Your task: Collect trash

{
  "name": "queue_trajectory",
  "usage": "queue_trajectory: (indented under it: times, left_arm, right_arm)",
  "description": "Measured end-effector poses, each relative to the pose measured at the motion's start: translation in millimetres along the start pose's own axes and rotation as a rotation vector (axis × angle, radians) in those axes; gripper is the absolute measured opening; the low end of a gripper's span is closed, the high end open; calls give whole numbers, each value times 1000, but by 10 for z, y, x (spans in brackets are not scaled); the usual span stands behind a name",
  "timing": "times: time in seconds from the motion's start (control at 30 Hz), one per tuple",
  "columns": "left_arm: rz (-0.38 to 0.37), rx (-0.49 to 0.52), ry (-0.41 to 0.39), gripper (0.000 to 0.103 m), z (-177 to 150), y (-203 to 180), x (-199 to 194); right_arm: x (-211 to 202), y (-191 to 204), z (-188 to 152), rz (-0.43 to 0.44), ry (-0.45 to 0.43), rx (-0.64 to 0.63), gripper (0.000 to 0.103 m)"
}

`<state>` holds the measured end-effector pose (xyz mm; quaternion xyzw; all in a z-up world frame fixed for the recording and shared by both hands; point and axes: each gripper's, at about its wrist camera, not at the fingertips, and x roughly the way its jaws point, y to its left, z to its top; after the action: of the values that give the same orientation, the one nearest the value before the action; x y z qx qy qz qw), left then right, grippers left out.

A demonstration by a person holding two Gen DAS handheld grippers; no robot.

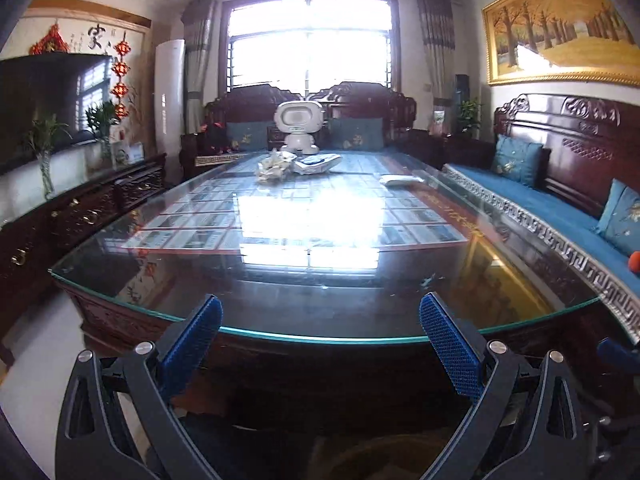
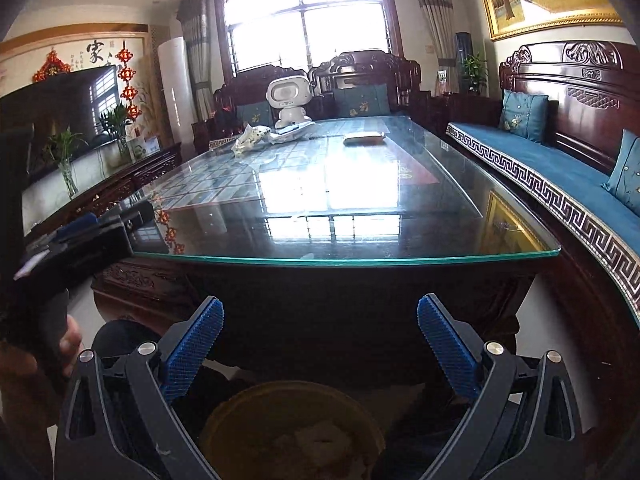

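Flanking glass table [image 1: 120, 280]: blue bench [image 1: 560, 216], sideboard [image 1: 80, 208].

blue mesh-textured claw pads [image 1: 450, 344], white crumpled trash [image 1: 273, 166], blue sofa cushion [image 2: 560, 178] with key-pattern trim.

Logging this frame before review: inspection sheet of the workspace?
Surface: glass-topped table, strong window glare.
Job's things: crumpled wrapper at far end; bin below right gripper, paper inside.
Clutter: toy robot, flat packet, white remote.
Grippers: left gripper open, empty; right gripper open, empty.
Cables: nothing seen.
Surroundings: blue-cushioned bench, TV, window.
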<state>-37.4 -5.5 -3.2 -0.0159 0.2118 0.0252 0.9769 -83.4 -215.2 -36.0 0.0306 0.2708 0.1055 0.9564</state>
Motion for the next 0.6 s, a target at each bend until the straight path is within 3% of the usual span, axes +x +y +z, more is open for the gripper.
queue_trajectory:
  times: [0.1, 0.27, 0.6]
  left_arm:
    - [-40, -41, 39, 99, 4, 5, 89]
    - [10, -6, 80, 99, -28, -46, 265]
    - [-6, -18, 171, 99, 36, -17, 597]
  right_arm:
    - [59, -12, 3, 8, 10, 6, 94]
    - [133, -57, -2, 6, 27, 10, 94]
    - [299, -86, 38, 18, 48, 21, 94]
